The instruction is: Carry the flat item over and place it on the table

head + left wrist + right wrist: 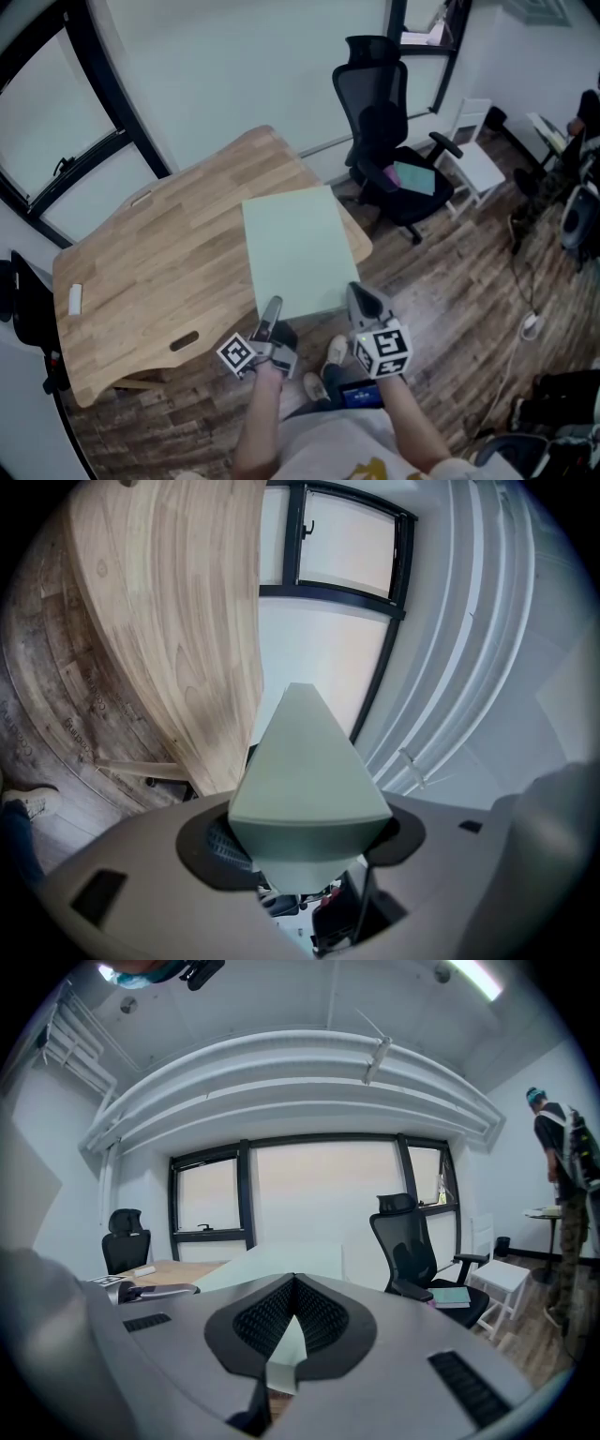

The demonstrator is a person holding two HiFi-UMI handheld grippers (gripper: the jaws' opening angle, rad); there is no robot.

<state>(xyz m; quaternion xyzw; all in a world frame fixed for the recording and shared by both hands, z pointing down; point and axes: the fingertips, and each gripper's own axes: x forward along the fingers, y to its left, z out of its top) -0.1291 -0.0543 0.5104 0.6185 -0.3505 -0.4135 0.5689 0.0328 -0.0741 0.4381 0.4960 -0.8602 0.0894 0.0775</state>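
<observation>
The flat item is a pale green board [295,248], held level above the right end of the wooden table [159,253], with its far part over the tabletop and its near edge over the floor. My left gripper [272,309] is shut on the board's near left corner. My right gripper [360,296] is shut on the near right corner. In the left gripper view the board [305,771] fills the gap between the jaws, with the table [178,621] beyond. In the right gripper view the board [277,1265] runs edge-on out of the closed pads [323,1321].
A black office chair [389,141] with a teal book [412,176] on its seat stands past the table's right end. A white stool [473,159] is beside it. A small white object [75,298] lies on the table's left. Another black chair [23,309] stands far left. A person [562,1166] stands at the right.
</observation>
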